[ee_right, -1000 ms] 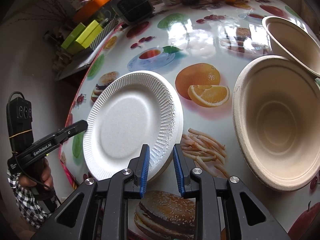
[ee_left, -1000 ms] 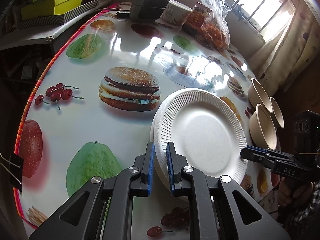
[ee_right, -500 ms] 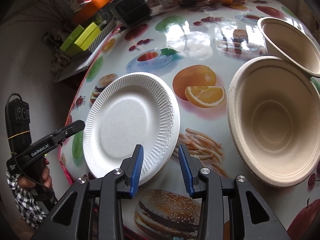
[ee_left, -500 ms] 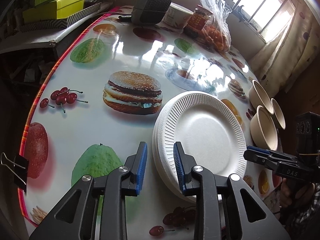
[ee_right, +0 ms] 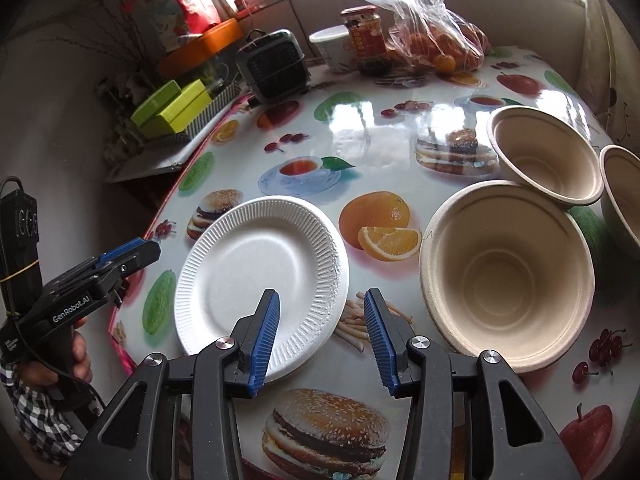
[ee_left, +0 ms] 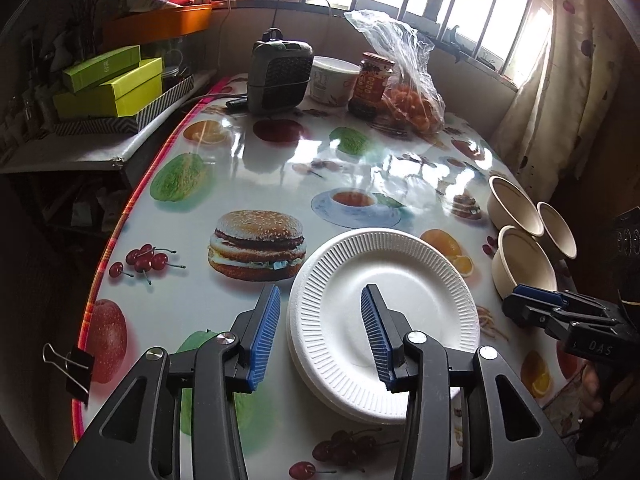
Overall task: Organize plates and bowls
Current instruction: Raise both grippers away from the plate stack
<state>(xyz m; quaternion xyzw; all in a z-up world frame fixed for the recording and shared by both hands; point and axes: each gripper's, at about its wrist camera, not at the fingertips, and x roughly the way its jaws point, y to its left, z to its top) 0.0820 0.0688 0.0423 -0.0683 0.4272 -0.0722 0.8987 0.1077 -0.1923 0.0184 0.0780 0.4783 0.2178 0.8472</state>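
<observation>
A stack of white ribbed paper plates (ee_left: 384, 312) (ee_right: 260, 268) lies flat on the fruit-print table (ee_left: 240, 160). My left gripper (ee_left: 320, 291) hovers over the stack's left rim with its jaws opening and its pads clear of the plate. My right gripper (ee_right: 321, 294) hovers over the right rim, its jaws also opening and touching nothing. Each gripper shows in the other's view: the right gripper (ee_left: 536, 304) and the left gripper (ee_right: 132, 252). Three beige bowls stand right of the plates: a near one (ee_right: 508, 276), a far one (ee_right: 544, 156) leaning on its rim, and a third (ee_right: 624, 200) at the edge.
At the table's far end stand a small grey heater (ee_left: 280, 76), a white cup (ee_left: 334, 80), a red-labelled jar (ee_left: 372, 84) and a plastic bag of oranges (ee_left: 412, 100). Green boxes (ee_left: 112, 84) sit on a side shelf. A binder clip (ee_left: 72, 364) grips the tablecloth's left edge.
Both grippers, shut on opposite rims of the top plate before, have opened, let go and risen. The plate now rests on the stack.
</observation>
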